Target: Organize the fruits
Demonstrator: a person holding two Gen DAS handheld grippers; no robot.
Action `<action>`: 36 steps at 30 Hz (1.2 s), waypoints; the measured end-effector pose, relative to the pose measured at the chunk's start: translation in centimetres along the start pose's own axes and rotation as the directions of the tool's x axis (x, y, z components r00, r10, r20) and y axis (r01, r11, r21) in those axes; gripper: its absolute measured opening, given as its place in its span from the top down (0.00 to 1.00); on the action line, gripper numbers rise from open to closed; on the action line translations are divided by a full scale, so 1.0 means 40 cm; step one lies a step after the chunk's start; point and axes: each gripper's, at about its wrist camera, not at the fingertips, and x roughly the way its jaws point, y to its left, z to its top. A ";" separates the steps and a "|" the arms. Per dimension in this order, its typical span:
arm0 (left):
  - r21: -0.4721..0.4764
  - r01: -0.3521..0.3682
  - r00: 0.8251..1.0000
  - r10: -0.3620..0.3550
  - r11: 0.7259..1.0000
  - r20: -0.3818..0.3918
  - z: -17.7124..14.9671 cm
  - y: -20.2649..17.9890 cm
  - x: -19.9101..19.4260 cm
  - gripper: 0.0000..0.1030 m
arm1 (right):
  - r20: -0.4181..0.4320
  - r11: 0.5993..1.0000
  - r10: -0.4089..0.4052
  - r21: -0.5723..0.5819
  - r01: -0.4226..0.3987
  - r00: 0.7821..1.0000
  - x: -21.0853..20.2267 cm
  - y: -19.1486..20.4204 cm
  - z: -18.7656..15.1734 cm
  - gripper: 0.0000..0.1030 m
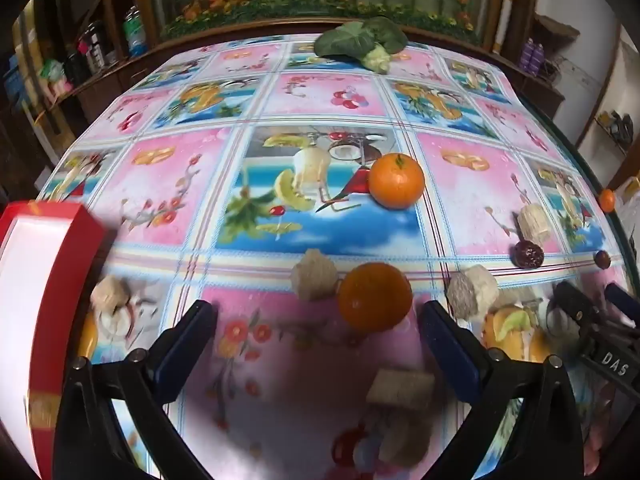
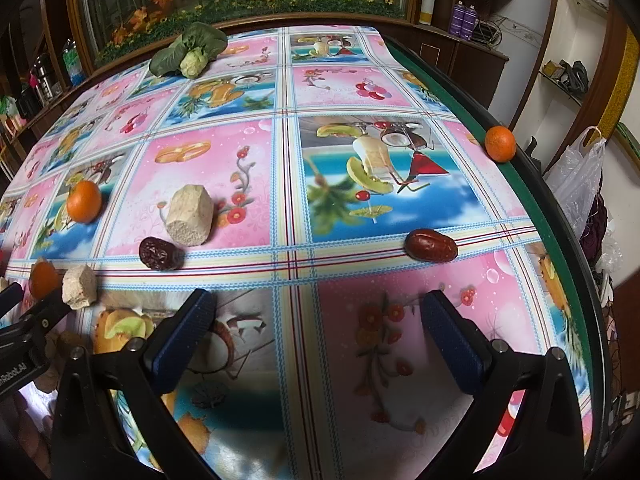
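In the left wrist view my left gripper (image 1: 320, 316) is open and empty, just above the table. An orange (image 1: 374, 296) lies between and just beyond its fingertips, beside a beige sugarcane chunk (image 1: 314, 280). A second orange (image 1: 396, 180) lies farther off. Another cane chunk (image 1: 400, 388) lies blurred between the fingers. In the right wrist view my right gripper (image 2: 318, 316) is open and empty. A red date (image 2: 431, 245) lies ahead to its right, a dark date (image 2: 160, 254) and a cane chunk (image 2: 190, 216) ahead to its left. An orange (image 2: 500, 143) sits at the table's right edge.
A red-rimmed white box (image 1: 44, 292) stands at the left edge. A leafy green vegetable (image 1: 360, 40) lies at the far side. More cane chunks (image 1: 472, 290) and dates (image 1: 528, 254) lie on the right. A plastic bag (image 2: 576, 184) hangs beyond the table's right edge.
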 end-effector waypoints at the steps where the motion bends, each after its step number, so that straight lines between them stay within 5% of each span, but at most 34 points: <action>1: 0.001 0.010 0.999 -0.010 1.000 0.034 -0.010 0.002 -0.027 0.06 | -0.005 1.000 0.001 0.001 -0.001 1.000 -0.005 -0.001 -0.002 0.00; 5: 0.060 -0.084 0.980 0.071 0.995 0.185 -0.028 0.022 -0.147 0.04 | 0.165 0.998 0.040 -0.050 -0.032 0.985 -0.124 0.031 -0.040 0.00; 13: 0.022 -0.074 0.937 0.062 0.997 0.343 -0.090 0.022 -0.353 0.02 | 0.423 0.985 0.064 -0.174 0.012 0.904 -0.345 0.105 -0.096 0.00; 25: -0.020 -0.020 0.931 0.026 1.000 0.364 -0.078 0.053 -0.385 0.01 | 0.438 0.987 0.118 -0.147 -0.059 0.891 -0.406 0.094 -0.104 0.00; 36: 0.002 -0.051 0.941 0.048 0.999 0.335 -0.072 0.040 -0.369 0.01 | 0.423 0.990 0.126 -0.109 -0.087 0.897 -0.394 0.065 -0.097 0.00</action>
